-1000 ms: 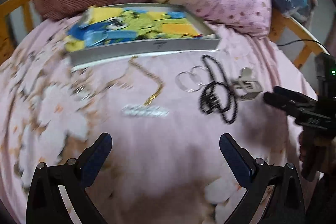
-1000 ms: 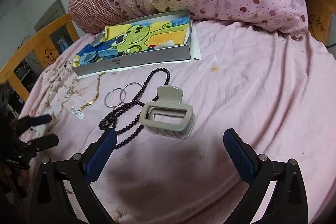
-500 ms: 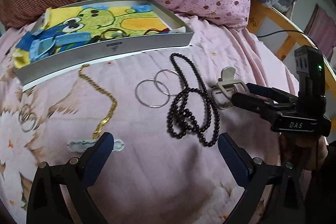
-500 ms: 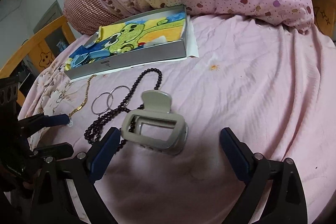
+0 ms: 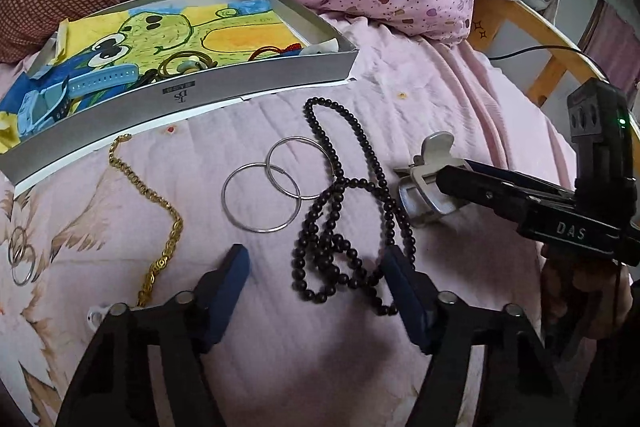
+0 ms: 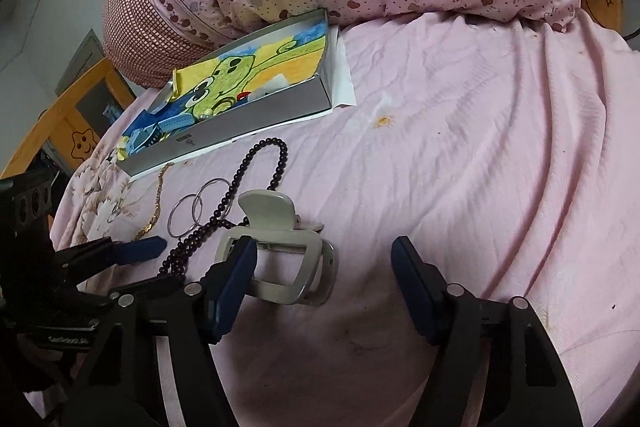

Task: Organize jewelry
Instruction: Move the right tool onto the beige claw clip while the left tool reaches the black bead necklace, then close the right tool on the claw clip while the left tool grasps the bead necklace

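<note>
Beads (image 5: pixel 344 211) lie mid-frame on the pink bed (image 5: pixel 440 99), its lower coils between the fingers of the wide-open, empty left tool (image 5: pixel 316 291). Hoops (image 5: pixel 280 187) just left, touching the beads; gold chain (image 5: pixel 160 227) further left. Box (image 5: pixel 200 103) upper left. Right tool (image 6: pixel 324 275) open, empty, left finger over the claw clip (image 6: pixel 280 255).

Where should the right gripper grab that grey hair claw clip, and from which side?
Judging by its pose, take the hair claw clip across its broad rectangular body, coming down from above. It lies flat on the bedsheet, lever tabs pointing away, and the open right gripper currently straddles only its near edge.
</note>
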